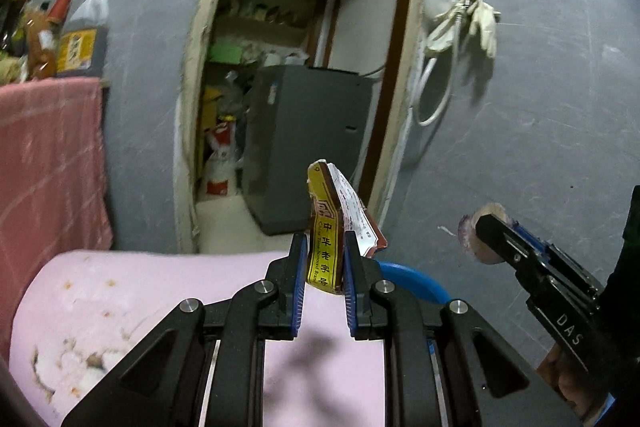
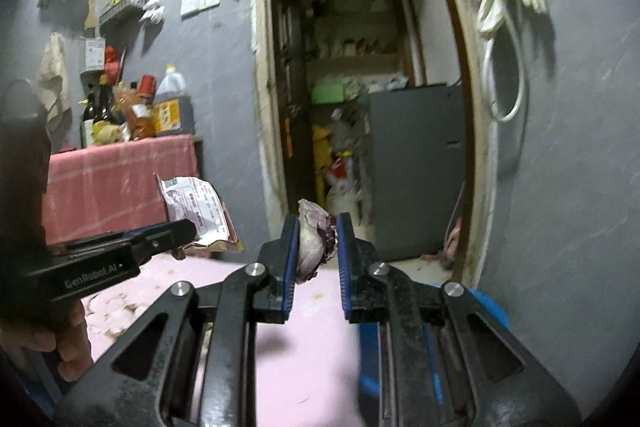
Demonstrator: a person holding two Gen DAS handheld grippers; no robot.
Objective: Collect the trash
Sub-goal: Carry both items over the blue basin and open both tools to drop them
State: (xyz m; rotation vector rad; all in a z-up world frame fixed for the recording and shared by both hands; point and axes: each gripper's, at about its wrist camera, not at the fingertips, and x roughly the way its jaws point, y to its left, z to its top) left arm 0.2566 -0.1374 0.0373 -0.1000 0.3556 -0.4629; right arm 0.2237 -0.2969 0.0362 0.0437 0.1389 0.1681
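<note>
Trash is held in both grippers, lifted clear above the pink tabletop [image 1: 120, 291]: the left gripper [image 1: 325, 263] pinches a crumpled yellow-and-brown food wrapper [image 1: 326, 227] between its blue pads, the packet standing upright with its torn top and printed white flap sticking out past the fingertips, and the right gripper [image 2: 318, 247] clamps a purple-and-white vegetable scrap [image 2: 314, 243], which fills most of the gap and bulges above the jaws. The two grippers ride side by side, near each other but apart; in the left wrist view the right one enters from the lower right with a hand partly visible behind it. Just beyond the table's far edge a blue bin rim [image 1: 416, 279] shows, mostly hidden behind the fingers, and blurred in the right wrist view. Ahead, an open doorway [image 1: 304, 67] leads into a cluttered storeroom where a grey cabinet [image 1: 308, 143] takes up much of the passage. A pink cloth-covered shelf [image 2: 120, 179] with bottles stands to the left, and pale gloves [image 1: 472, 23] with a looped cord hang on the grey wall to the right. Storeroom shelf contents are too blurred to identify.
</note>
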